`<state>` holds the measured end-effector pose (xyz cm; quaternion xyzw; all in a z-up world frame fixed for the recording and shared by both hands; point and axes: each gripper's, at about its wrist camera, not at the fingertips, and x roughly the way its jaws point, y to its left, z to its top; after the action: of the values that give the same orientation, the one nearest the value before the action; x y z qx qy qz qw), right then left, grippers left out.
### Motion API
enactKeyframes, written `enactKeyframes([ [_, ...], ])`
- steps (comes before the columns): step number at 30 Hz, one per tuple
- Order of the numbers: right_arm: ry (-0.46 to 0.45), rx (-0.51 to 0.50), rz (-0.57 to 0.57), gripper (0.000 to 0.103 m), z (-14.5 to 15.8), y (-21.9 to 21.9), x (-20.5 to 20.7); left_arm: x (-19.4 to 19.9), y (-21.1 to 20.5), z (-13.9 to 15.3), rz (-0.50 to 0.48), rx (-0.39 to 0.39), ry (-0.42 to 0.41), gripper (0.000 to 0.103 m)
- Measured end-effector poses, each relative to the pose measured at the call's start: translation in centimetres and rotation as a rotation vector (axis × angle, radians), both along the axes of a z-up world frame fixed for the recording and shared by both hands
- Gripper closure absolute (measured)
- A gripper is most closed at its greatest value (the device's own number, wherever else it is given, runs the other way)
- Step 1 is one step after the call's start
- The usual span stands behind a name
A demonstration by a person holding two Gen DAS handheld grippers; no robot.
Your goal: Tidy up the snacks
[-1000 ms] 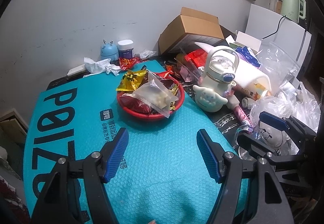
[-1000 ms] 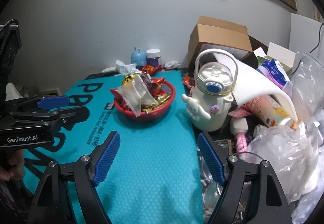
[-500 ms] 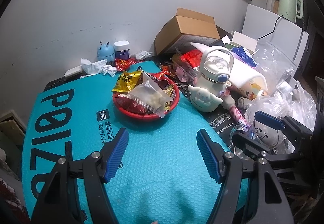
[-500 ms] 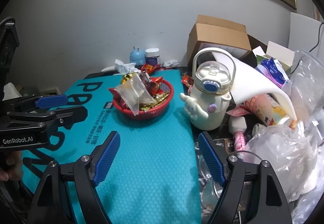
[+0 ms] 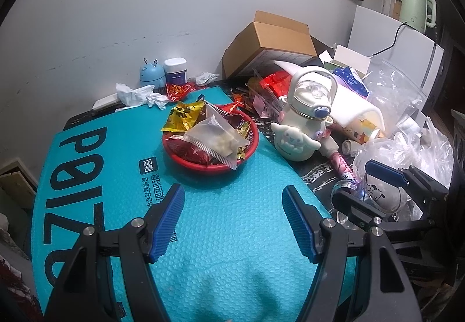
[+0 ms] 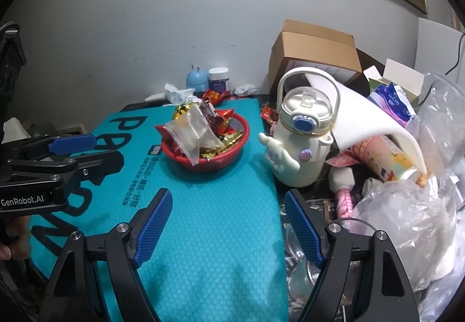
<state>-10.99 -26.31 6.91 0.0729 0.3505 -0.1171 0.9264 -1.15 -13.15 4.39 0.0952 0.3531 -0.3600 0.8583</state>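
A red basket (image 5: 186,160) (image 6: 232,154) full of snack packets stands on the teal mat (image 5: 122,199) (image 6: 221,223). A clear zip bag (image 5: 216,138) (image 6: 193,133) lies on top, with a yellow packet (image 5: 181,117) behind it. More red packets (image 5: 177,88) (image 6: 213,95) lie by the wall. My left gripper (image 5: 233,223) is open and empty above the mat, well short of the basket; it also shows at the left of the right wrist view (image 6: 81,151). My right gripper (image 6: 227,230) is open and empty over the mat's right edge; it also shows in the left wrist view (image 5: 372,185).
A cream character bottle (image 5: 303,124) (image 6: 302,138) stands right of the basket. Behind it are a cardboard box (image 5: 276,42) (image 6: 314,51), white foam, a pink cup (image 6: 386,156) and clear plastic bags (image 6: 407,223). A blue gadget (image 5: 151,73) and a jar (image 5: 175,70) stand by the wall.
Both grippers have drawn back slightly from the basket, which sits a little farther away in both views. Both stay open and empty.
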Motion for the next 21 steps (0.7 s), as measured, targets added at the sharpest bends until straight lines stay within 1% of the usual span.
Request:
enactKeyframes([
  [15, 0.007, -0.005, -0.003, 0.023, -0.09, -0.14, -0.07, -0.14, -0.08, -0.14, 0.001, 0.004, -0.001, 0.034],
  [21, 0.012, -0.012, -0.018, 0.023, 0.01, 0.14, -0.32, -0.27, 0.35, -0.30, -0.008, -0.008, 0.008, 0.034],
])
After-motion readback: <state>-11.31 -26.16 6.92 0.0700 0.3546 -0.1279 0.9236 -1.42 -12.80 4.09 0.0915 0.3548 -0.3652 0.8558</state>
